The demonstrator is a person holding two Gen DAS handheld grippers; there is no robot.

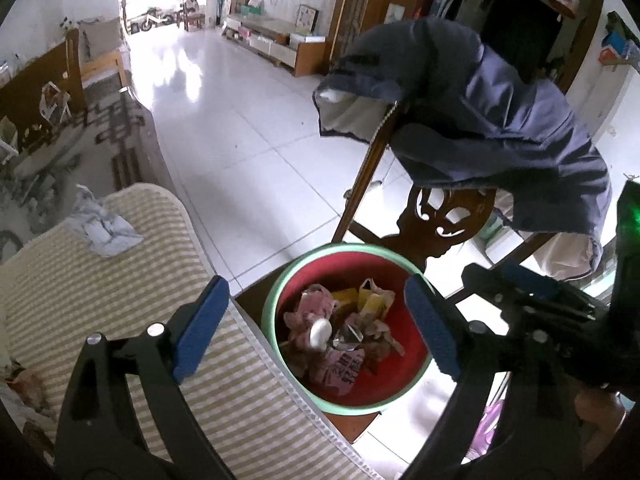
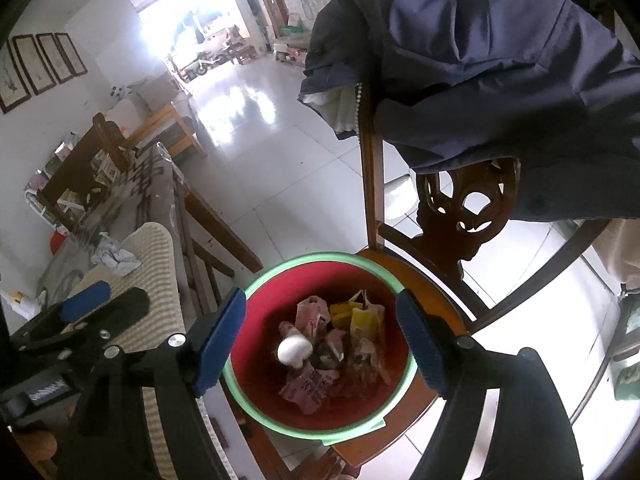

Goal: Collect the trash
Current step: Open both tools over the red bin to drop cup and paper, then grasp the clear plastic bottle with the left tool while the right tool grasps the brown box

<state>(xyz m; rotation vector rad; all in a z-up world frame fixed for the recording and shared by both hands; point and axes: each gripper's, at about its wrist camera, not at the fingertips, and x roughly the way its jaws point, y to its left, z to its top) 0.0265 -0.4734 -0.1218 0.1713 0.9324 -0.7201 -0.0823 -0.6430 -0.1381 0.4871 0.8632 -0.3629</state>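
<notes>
A red bin with a green rim [image 1: 267, 312] [image 2: 240, 394] stands on a wooden chair seat and holds pink and yellow wrappers [image 1: 340, 372] [image 2: 366, 322]. A blurred white rounded piece [image 1: 320, 334] [image 2: 294, 350] shows over that trash, touching neither pad. My left gripper [image 1: 316, 328] hangs open above the bin, its blue pads wide apart. My right gripper [image 2: 320, 344] is open over the bin too; its fingers [image 1: 528, 282] show at the right of the left wrist view. A crumpled grey-white paper [image 1: 106, 228] [image 2: 116, 258] lies on the striped cushion.
A dark blue jacket [image 1: 500, 120] [image 2: 480, 60] drapes over the carved chair back [image 1: 444, 224] [image 2: 464, 208] behind the bin. The striped cushion [image 1: 100, 300] [image 2: 154, 256] lies left of the chair. White tiled floor [image 1: 240, 140] runs toward a bright doorway.
</notes>
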